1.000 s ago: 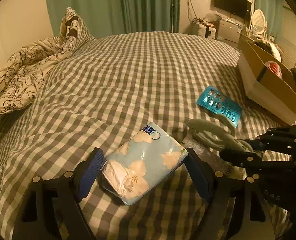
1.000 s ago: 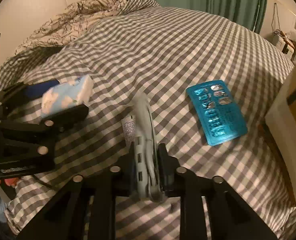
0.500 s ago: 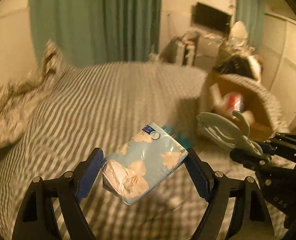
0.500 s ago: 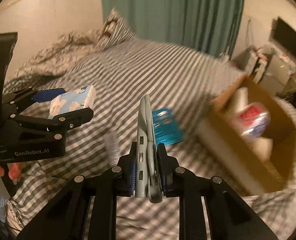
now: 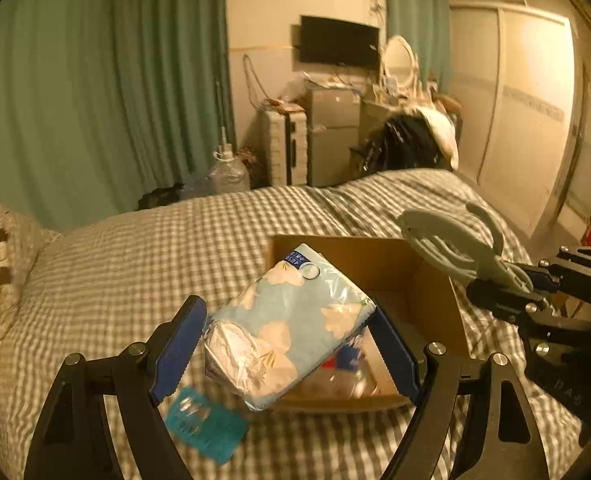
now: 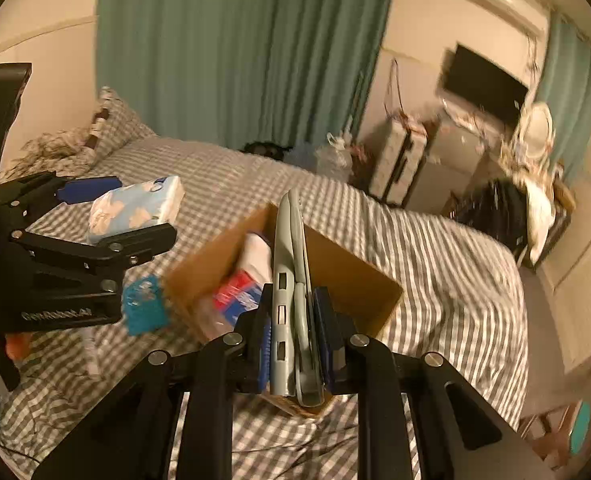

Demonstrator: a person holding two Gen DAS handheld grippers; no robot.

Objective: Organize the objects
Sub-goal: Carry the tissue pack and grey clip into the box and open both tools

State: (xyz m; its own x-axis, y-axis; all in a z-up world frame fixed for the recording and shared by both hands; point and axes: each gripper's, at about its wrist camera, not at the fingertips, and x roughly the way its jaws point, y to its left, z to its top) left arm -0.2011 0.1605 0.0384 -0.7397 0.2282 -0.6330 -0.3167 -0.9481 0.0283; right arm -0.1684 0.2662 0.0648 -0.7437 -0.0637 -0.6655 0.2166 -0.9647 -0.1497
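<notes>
**Left wrist view: tissue pack and grey folding tool held above the box**

Left wrist view, lower centre: the left gripper [image 5: 285, 344] has its blue pads [image 5: 179, 344] pressed against both sides of a pale blue tissue pack [image 5: 291, 324], which hangs clear of the checked bedspread [image 5: 135, 264]. Behind and partly under the pack, in the centre right of the frame, sits an open cardboard box [image 5: 435, 280] with a few items blurred inside. A teal blister pack [image 5: 205, 424] lies flat on the bedspread at lower centre left, just beside the box's near corner. At the right edge, the right gripper [image 5: 523, 284] reaches in carrying a grey folding tool [image 5: 455, 248].

Right wrist view, lower centre: the right gripper [image 6: 295, 344] is clamped tight on the grey folding tool [image 6: 291, 280], which stands upright on edge, its far end over the box [image 6: 347, 272]. A red-and-white item lies inside the box. At left, the left gripper [image 6: 127, 216] carries the tissue pack [image 6: 135, 208], with the blister pack [image 6: 143, 308] below it on the bedspread [image 6: 435, 264].
</notes>
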